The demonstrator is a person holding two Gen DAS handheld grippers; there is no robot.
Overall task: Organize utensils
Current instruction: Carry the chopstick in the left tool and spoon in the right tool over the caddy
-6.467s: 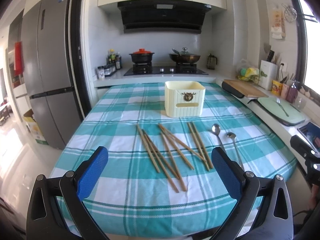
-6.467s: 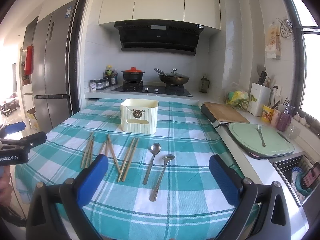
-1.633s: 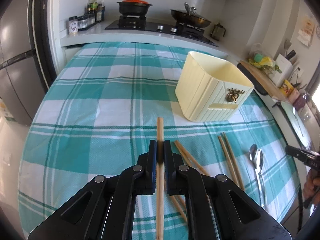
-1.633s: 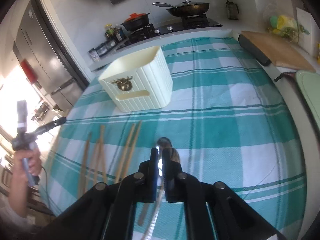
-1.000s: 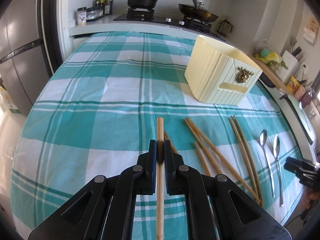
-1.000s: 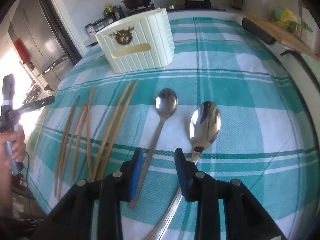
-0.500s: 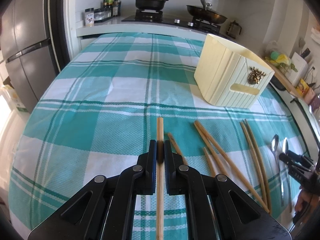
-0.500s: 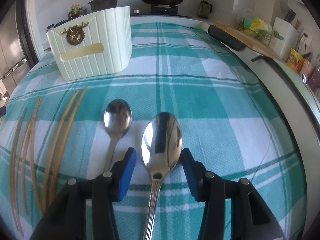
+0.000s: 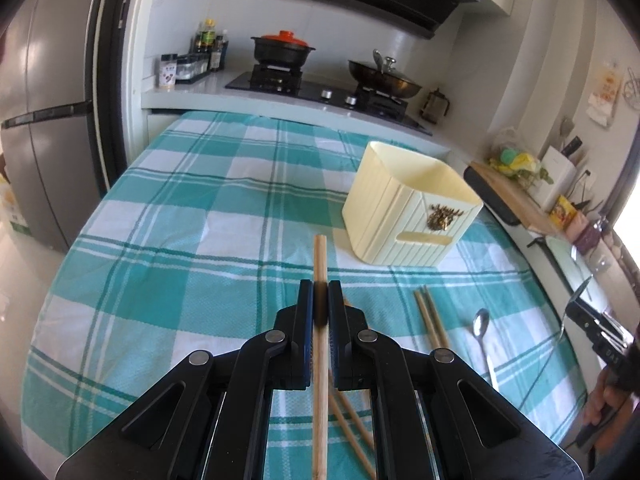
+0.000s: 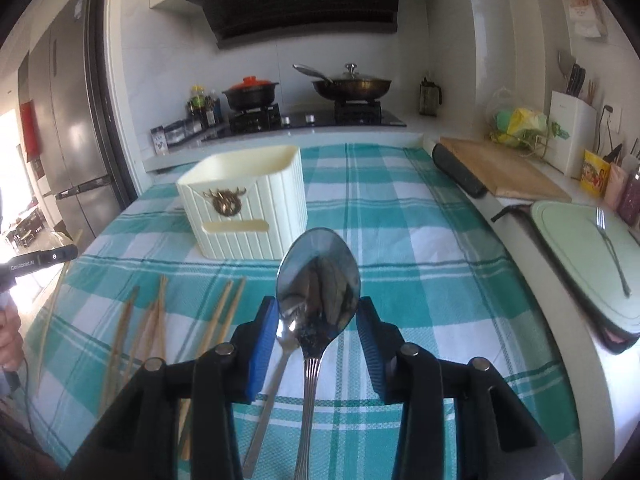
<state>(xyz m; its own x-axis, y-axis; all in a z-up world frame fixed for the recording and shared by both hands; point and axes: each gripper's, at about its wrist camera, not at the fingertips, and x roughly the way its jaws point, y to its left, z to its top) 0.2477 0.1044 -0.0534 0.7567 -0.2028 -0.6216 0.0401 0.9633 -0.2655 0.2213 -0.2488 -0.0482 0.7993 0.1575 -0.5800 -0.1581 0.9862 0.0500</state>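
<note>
My left gripper (image 9: 320, 292) is shut on a wooden chopstick (image 9: 320, 252), held off the checked tablecloth (image 9: 180, 240) and pointing toward the cream utensil holder (image 9: 412, 208). In the right wrist view my right gripper (image 10: 318, 306) is shut on the large steel spoon (image 10: 318, 276). The blue pads (image 10: 264, 340) press the sides of its bowl, and the bowl is lifted in front of the holder (image 10: 244, 204). A smaller spoon (image 10: 285, 332) lies on the cloth below. Several chopsticks (image 10: 224, 320) lie loose to its left.
A stove (image 10: 304, 120) with a red-lidded pot and a wok stands behind the table. The fridge (image 9: 44, 120) is at the left. On the right counter are a cutting board (image 10: 500, 168) and a green tray (image 10: 580, 248) with a fork.
Both grippers have risen. The right one has lifted the large spoon off the cloth, where it lay between the pads. The left still holds its chopstick.
</note>
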